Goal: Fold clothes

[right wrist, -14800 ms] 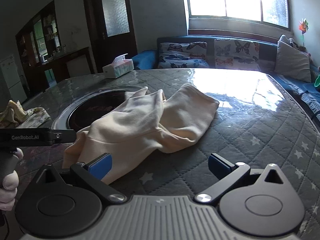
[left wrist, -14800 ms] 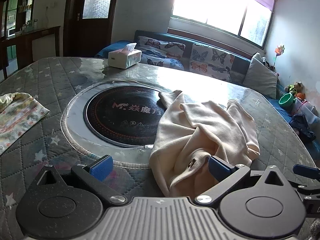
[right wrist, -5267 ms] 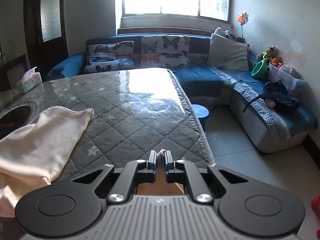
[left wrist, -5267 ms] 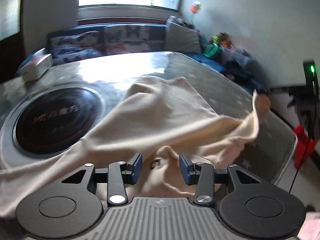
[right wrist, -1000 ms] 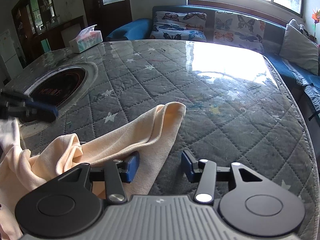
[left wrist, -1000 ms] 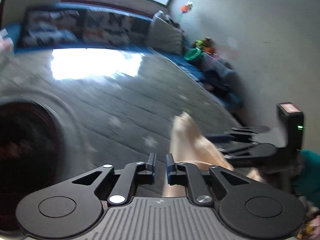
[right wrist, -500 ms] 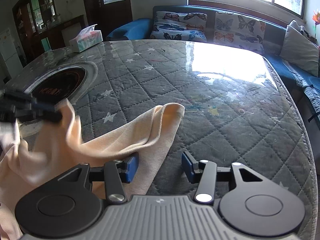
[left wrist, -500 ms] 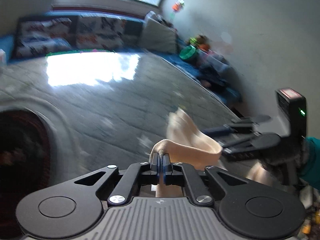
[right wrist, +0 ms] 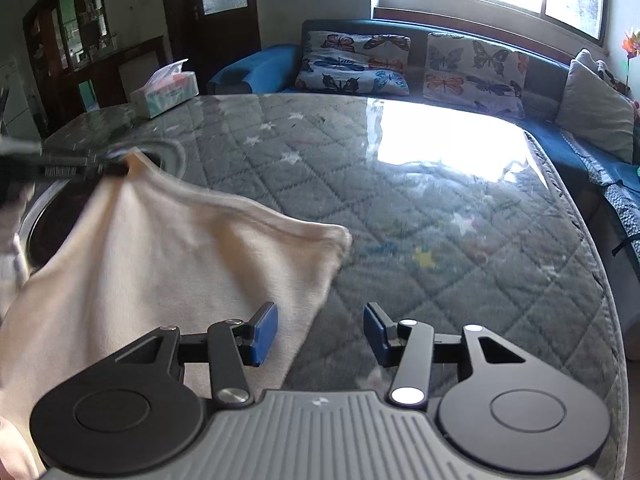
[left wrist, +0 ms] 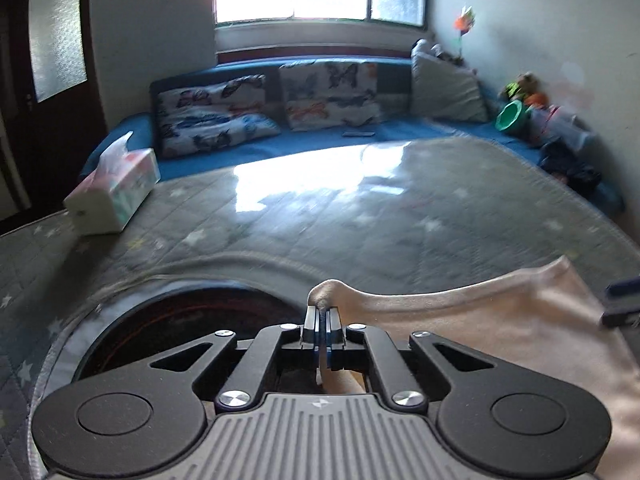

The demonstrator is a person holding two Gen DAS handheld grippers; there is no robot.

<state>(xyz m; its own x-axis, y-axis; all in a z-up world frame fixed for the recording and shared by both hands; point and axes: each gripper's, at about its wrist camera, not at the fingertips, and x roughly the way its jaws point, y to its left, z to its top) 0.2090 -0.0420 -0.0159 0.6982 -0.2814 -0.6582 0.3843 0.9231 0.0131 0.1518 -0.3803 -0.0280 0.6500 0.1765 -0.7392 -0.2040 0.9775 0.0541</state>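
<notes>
Cream garment (right wrist: pixel 168 256) stretched smooth, corner pinched up

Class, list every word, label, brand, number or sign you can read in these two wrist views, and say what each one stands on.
No text can be read in either view.
White tissue box: coloured print, too blurred to read.
Round black hob set in the table: its face is mostly hidden and no lettering shows.
Small mark on each gripper's grey ribbed body: a logo, not letters.
Cream garment: no label shows.
</notes>
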